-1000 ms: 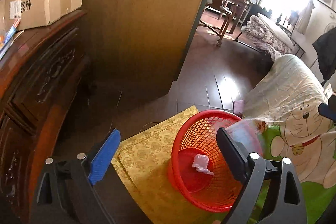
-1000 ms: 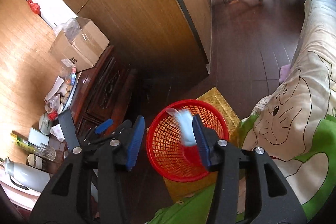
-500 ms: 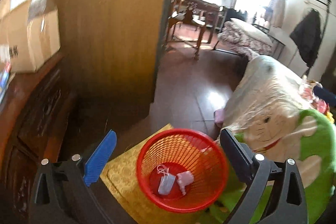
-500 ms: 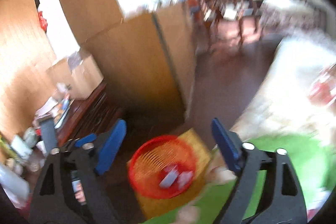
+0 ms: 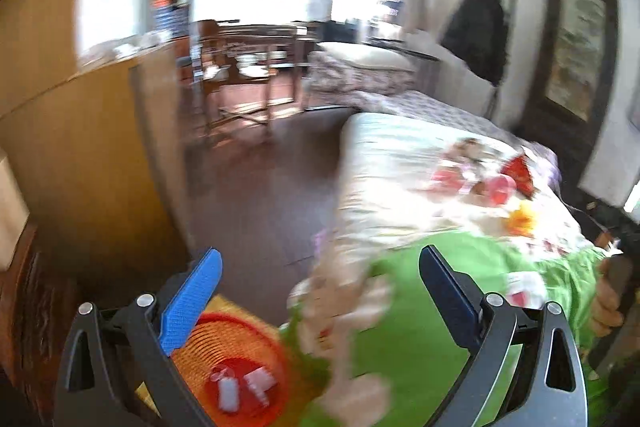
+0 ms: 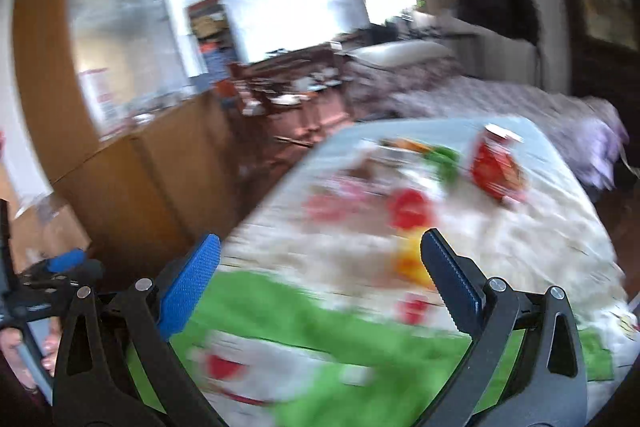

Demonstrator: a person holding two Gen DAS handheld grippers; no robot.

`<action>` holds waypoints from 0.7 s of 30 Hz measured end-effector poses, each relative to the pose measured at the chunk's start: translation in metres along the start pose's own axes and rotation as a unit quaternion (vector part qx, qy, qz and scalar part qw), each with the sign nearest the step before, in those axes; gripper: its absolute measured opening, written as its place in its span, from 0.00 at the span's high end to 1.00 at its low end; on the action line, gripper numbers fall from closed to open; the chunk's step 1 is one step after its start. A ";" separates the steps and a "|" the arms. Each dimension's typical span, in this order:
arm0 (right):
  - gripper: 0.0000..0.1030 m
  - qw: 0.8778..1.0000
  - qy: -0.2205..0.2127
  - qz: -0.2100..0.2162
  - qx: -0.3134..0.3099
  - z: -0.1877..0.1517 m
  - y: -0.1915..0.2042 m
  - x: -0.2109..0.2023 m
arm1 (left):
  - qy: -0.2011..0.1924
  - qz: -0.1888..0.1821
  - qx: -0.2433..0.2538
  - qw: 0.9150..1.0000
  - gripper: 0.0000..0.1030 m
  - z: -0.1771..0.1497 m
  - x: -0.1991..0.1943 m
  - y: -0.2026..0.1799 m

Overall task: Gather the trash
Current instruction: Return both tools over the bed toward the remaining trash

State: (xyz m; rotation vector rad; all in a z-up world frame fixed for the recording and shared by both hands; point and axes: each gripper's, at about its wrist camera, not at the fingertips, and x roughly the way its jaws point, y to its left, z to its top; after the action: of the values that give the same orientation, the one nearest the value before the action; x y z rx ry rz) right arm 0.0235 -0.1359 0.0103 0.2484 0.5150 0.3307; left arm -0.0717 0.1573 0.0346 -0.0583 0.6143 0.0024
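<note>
Below the left gripper [image 5: 320, 287], the bin [image 5: 236, 359] holds two scraps [image 5: 244, 387]. Our right gripper [image 6: 320, 267]'s jaws have just been opening, nothing between; both stand wide, empty. Next we target litter [image 6: 496, 163] on the bed [image 6: 520, 251].

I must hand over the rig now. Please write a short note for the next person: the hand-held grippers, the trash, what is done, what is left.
Left hand-held gripper: open, empty.
Right hand-held gripper: open, empty; its jaws have just been opening.
Red mesh bin stands on the floor beside the bed, with two pale pieces of trash inside.
Left: blurred red, yellow and green items lie on the bed cover, among them a red packet. Collect what is trash.
</note>
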 end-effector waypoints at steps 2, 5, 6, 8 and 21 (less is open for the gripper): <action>0.06 0.999 0.005 -0.029 0.029 -0.010 -0.023 0.003 | 0.003 -0.014 0.027 1.000 0.06 0.008 0.012 -0.029; 0.06 0.992 0.046 -0.104 0.060 -0.022 -0.055 0.020 | 0.006 -0.039 0.073 0.997 0.06 0.020 0.034 -0.077; 0.06 0.986 0.084 -0.123 0.080 -0.025 -0.067 0.033 | 0.009 -0.047 0.084 0.995 0.06 0.024 0.043 -0.087; 0.07 0.980 0.125 -0.108 0.112 -0.028 -0.083 0.045 | 0.020 -0.067 0.095 0.993 0.06 0.037 0.064 -0.110; 0.07 0.979 0.138 -0.082 0.122 -0.032 -0.084 0.046 | 0.112 -0.070 -0.009 0.991 0.06 0.089 0.225 -0.171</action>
State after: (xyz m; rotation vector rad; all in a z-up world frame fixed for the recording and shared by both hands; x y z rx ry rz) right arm 0.0649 -0.1907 -0.0633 0.3983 0.8482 0.1391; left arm 0.1663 -0.0117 -0.0131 -0.1200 0.8340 -0.1370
